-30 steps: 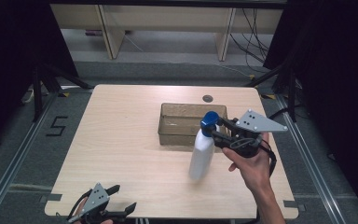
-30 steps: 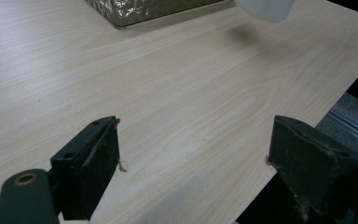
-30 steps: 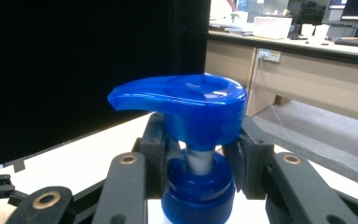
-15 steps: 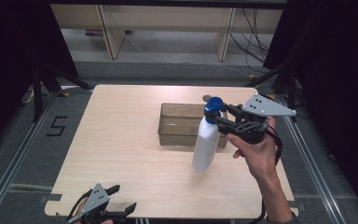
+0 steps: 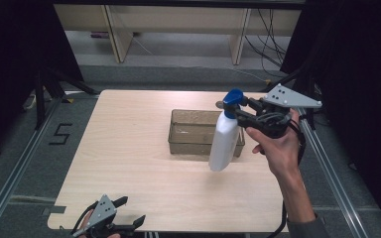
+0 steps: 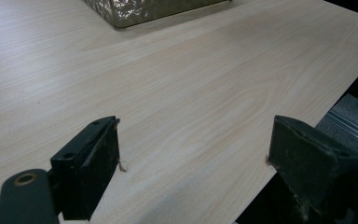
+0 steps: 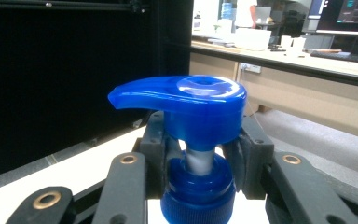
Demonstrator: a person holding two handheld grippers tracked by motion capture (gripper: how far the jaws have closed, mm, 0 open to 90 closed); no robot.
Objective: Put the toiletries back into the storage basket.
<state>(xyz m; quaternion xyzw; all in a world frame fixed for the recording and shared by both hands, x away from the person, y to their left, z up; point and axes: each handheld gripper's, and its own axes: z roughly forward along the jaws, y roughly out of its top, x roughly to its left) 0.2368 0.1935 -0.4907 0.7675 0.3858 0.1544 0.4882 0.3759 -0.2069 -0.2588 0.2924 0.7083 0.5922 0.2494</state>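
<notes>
A white pump bottle [image 5: 224, 142] with a blue pump head [image 5: 233, 97] hangs in the air over the front right corner of a clear rectangular bin [image 5: 197, 133]. My right gripper [image 5: 240, 115] is shut on the bottle's neck just under the pump head [image 7: 191, 107], its jaws pressed on either side. The bottle tilts slightly, its base toward the front of the table. My left gripper [image 5: 128, 217] rests at the table's front left edge, open, with bare wood [image 6: 191, 107] between its jaws.
The light wooden table [image 5: 129, 148] has the bin near its middle back. A small dark round thing [image 5: 219, 104] lies behind the bin. Metal rails run along both sides of the table, and shelving stands beyond the far edge.
My right gripper has lifted the pump bottle higher and carried it away from the front, toward the bin. The left gripper has stayed put.
</notes>
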